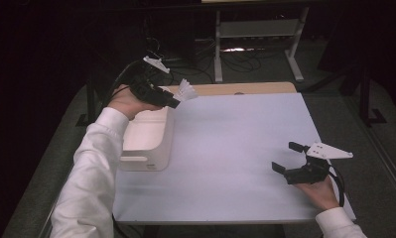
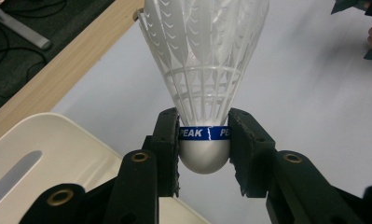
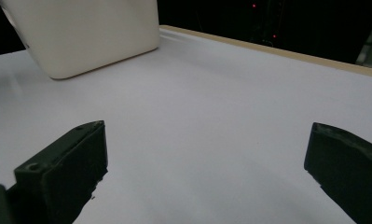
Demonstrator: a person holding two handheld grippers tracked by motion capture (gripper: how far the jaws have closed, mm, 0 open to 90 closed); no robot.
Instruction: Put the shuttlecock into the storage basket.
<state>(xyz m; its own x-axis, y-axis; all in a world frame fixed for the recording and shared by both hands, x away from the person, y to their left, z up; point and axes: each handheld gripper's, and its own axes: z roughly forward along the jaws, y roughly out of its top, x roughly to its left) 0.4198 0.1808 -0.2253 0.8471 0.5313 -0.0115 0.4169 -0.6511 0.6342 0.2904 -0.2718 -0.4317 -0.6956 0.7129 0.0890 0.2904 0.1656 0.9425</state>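
A white plastic shuttlecock (image 2: 204,70) with a blue band reading PEAK around its round cork is clamped by the cork between the pads of my left gripper (image 2: 204,142). From the high view that left gripper (image 1: 171,101) hangs over the far right corner of the cream bin (image 1: 151,148), the shuttlecock (image 1: 186,90) fanning out past the bin's rim above the white table (image 1: 235,148). My right gripper (image 1: 288,156) rests low near the table's front right, its jaws wide apart with nothing between them, seen also in the right gripper view (image 3: 207,168).
The cream bin (image 3: 86,32) stands at the table's left side. A wooden strip (image 1: 245,88) runs along the table's far edge. Behind it are a white metal frame (image 1: 257,39) and cables on the dark floor.
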